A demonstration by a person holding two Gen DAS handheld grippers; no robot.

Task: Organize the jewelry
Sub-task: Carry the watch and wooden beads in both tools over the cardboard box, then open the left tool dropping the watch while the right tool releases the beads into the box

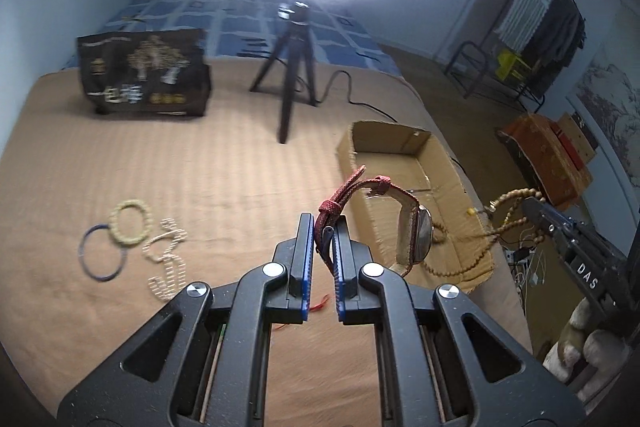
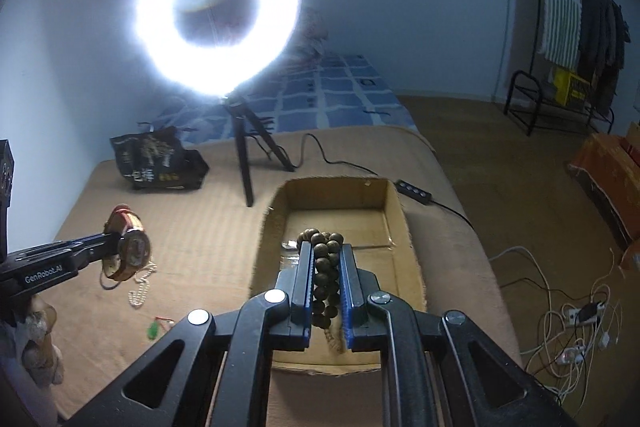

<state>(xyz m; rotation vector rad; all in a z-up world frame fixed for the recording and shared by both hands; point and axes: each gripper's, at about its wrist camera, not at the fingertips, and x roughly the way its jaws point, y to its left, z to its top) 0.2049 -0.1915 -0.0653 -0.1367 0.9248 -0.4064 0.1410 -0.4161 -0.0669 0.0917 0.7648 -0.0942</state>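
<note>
My left gripper [image 1: 322, 227] is shut on the red woven strap of a wristwatch [image 1: 416, 239], which hangs to the right beside the cardboard box [image 1: 404, 147]. The watch also shows in the right wrist view [image 2: 134, 247]. My right gripper [image 2: 325, 247] is shut on a dark wooden bead bracelet [image 2: 326, 267] and holds it above the open box [image 2: 394, 223]. A lighter bead string [image 1: 516, 197] dangles from the right gripper at the right of the left view. On the tan bed cover lie a blue ring [image 1: 102, 251], a pale green bead bracelet [image 1: 130, 223] and a pearl necklace [image 1: 166, 263].
A ring light on a black tripod [image 1: 292, 67] stands behind the box, its cable [image 2: 340, 163] running right. A dark printed bag [image 1: 146, 75] sits at the back left. A small green pendant [image 2: 153, 329] lies near the front. Cables [image 2: 568, 315] lie on the floor at right.
</note>
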